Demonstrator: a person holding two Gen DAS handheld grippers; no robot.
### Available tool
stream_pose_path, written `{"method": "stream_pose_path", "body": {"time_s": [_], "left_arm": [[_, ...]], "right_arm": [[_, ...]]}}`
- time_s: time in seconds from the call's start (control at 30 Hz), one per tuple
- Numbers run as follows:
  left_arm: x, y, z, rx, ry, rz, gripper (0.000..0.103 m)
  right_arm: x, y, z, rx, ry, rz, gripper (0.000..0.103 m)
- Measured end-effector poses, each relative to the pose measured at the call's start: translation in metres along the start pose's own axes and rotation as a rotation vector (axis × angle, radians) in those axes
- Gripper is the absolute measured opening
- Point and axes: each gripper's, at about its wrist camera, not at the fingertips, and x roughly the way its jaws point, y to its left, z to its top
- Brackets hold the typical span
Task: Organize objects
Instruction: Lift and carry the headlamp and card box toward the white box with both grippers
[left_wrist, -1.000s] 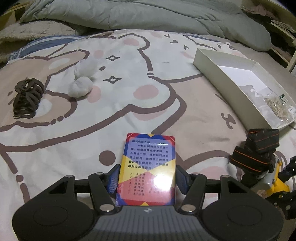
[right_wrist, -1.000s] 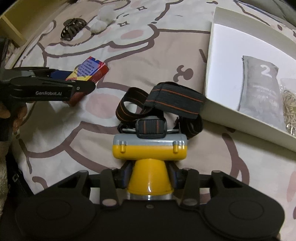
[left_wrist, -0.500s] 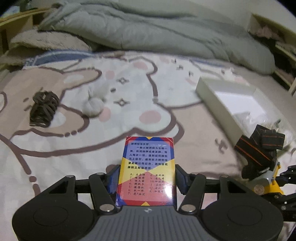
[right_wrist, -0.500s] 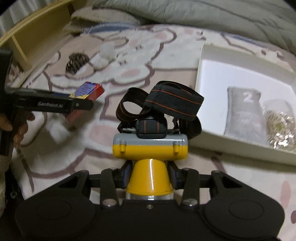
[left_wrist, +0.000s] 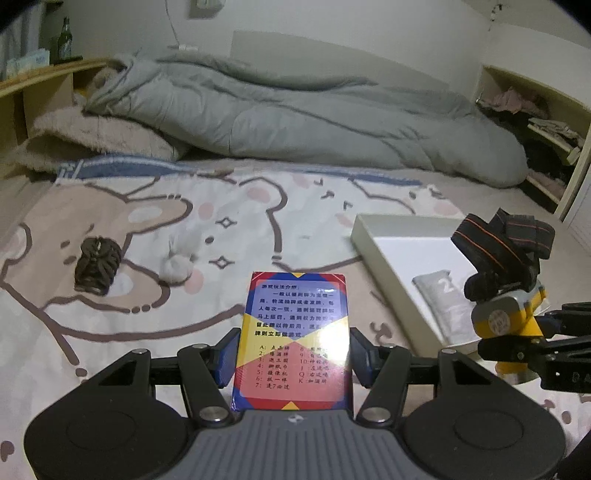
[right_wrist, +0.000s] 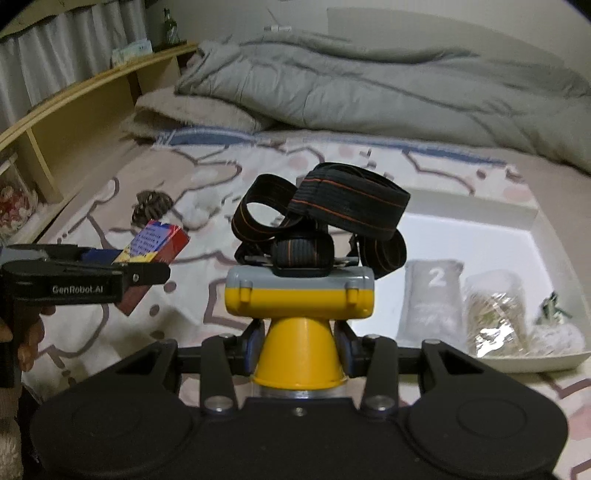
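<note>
My left gripper (left_wrist: 291, 360) is shut on a red, blue and yellow card box (left_wrist: 293, 336), held up above the bed. The right wrist view shows that same card box (right_wrist: 155, 245) at the left, sticking out of the left gripper (right_wrist: 122, 264). My right gripper (right_wrist: 298, 341) is shut on the yellow cone of a headlamp (right_wrist: 299, 295) with black and orange straps, also lifted off the sheet. From the left wrist view the headlamp (left_wrist: 506, 295) hangs at the right, over the near edge of the white box (left_wrist: 380, 254).
The white box (right_wrist: 480, 206) holds a grey pouch marked 2 (right_wrist: 434, 299), a clear bag (right_wrist: 495, 314) and small items. A brown hair claw (left_wrist: 96, 267) and a white pom-pom (left_wrist: 176, 266) lie on the bear-print sheet. A grey duvet (left_wrist: 295, 118) lies behind; shelves flank the bed.
Both grippers have risen off the bed with their loads and tilted up, so the duvet and wall now show. The headlamp has moved over the white box's near edge.
</note>
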Motion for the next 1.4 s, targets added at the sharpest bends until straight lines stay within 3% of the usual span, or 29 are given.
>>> {"method": "stream_pose_path", "body": {"time_s": [0.5, 0.77, 1.13, 1.4], "left_arm": [[-0.065, -0.021, 0.008, -0.003, -0.104, 0.037, 0.060], [-0.080, -0.040, 0.028, 0.007, -0.157, 0.014, 0.060], [-0.066, -0.079, 0.061, 0.043, -0.164, 0.005, 0.060], [-0.030, -0.101, 0.092, 0.059, -0.177, -0.022, 0.060]], "right_arm": [[-0.053, 0.005, 0.013, 0.022, -0.086, -0.044, 0.042], [-0.079, 0.000, 0.025, 0.036, -0.120, -0.086, 0.042], [-0.096, -0.042, 0.043, 0.086, -0.165, -0.121, 0.042], [-0.080, -0.090, 0.065, 0.070, -0.165, -0.190, 0.042]]}}
